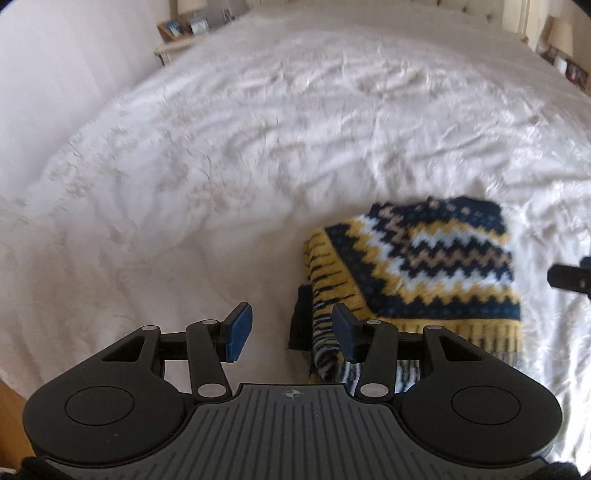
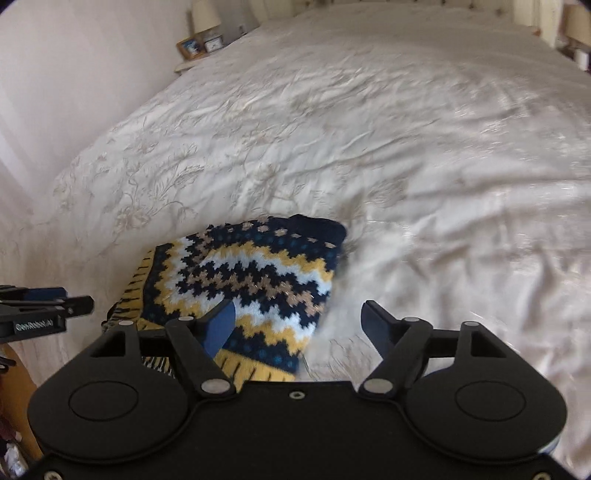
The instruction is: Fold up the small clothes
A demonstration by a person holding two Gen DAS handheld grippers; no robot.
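A small knitted sweater (image 1: 417, 258) in navy, yellow, white and tan zigzags lies folded on the white bedspread (image 1: 258, 147). It also shows in the right wrist view (image 2: 255, 273). My left gripper (image 1: 291, 332) is open and empty, just left of the sweater's near left edge, with its right finger over the striped cuff. My right gripper (image 2: 299, 328) is open and empty, above the sweater's near right corner. The left gripper's tip shows at the left edge of the right wrist view (image 2: 48, 306). The right gripper's tip shows at the right edge of the left wrist view (image 1: 569, 277).
The bedspread (image 2: 406, 147) is wrinkled with a pale floral pattern. A nightstand with picture frames (image 1: 184, 27) stands at the far left of the bed, beside a white wall. Another nightstand with a lamp (image 1: 561, 48) is at the far right. Wooden floor (image 1: 9, 424) shows at lower left.
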